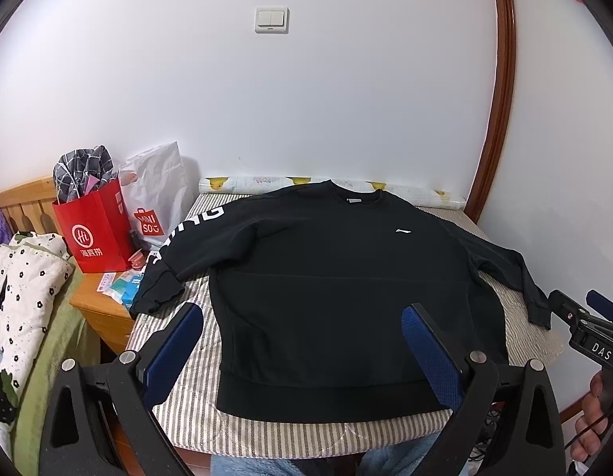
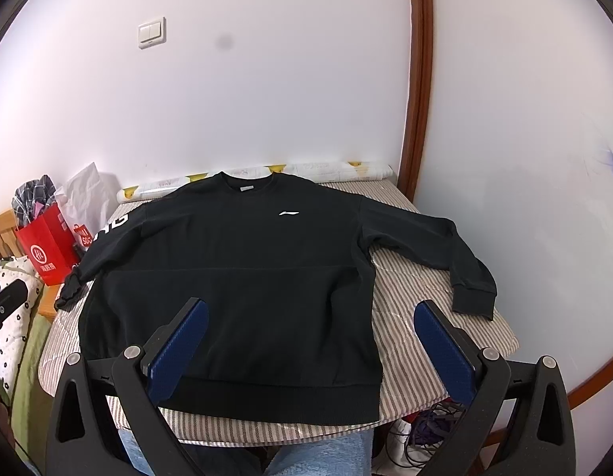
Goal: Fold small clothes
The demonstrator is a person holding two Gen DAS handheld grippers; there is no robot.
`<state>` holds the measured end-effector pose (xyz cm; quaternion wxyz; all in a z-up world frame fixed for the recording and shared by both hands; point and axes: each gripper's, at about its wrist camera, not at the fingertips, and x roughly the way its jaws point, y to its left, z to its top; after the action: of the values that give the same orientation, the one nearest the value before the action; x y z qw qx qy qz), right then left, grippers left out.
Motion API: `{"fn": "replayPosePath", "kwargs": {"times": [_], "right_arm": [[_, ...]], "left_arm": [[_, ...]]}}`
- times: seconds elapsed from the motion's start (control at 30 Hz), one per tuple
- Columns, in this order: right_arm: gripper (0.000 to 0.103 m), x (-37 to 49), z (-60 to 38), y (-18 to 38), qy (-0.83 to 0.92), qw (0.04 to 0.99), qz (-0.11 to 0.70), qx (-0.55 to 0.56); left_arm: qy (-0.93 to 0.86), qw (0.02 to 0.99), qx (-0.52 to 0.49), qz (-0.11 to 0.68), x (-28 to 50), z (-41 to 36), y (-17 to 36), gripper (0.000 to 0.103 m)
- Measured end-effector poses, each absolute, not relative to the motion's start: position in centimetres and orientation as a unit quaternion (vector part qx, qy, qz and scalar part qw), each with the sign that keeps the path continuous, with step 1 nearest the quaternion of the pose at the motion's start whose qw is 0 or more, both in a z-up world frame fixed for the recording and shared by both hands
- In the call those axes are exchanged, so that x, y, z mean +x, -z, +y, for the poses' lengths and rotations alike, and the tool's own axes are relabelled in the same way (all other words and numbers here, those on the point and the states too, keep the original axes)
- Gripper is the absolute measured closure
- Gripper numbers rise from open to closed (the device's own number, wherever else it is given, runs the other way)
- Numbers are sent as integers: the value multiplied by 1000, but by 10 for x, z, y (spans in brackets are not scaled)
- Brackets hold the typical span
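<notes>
On the striped table cover [image 1: 179, 420] in front of you lies one black sweatshirt [image 1: 326, 297], spread flat, front side up, collar toward the white wall [image 1: 346, 99] and ribbed hem toward you. Details: crew neck with a pale label inside the collar; a small white logo [image 1: 403, 231] on the chest; a faint horizontal seam across the middle of the body; a broad ribbed band along the hem. The sleeve on your left carries large white lettering and runs out to the table's edge, its cuff crumpled there; the sleeve on your right is plain, bent at the elbow, its cuff resting near the right edge. No fold is made in it yet. Your left gripper [image 1: 302, 351] hangs over the lower body of the garment, blue-padded fingers spread wide, holding nothing. Your right gripper [image 2: 311, 347] sits over the hem's right part and the bare cover, fingers likewise wide apart and empty. Beside the table, left: a red paper bag [image 1: 96, 234] and a white shopping bag [image 1: 155, 198] on a wooden cabinet [image 1: 104, 305].
</notes>
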<state>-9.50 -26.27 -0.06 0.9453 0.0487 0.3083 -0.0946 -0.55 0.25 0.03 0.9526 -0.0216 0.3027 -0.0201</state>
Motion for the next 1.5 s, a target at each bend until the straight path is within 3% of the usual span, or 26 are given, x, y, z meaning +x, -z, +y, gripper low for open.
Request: {"fn": "replayPosePath", "kwargs": {"times": [1.5], "right_arm": [[1, -100, -254, 4, 98, 948, 300, 45]], "left_arm": [[30, 949, -29, 311, -3, 2, 6, 2]]}}
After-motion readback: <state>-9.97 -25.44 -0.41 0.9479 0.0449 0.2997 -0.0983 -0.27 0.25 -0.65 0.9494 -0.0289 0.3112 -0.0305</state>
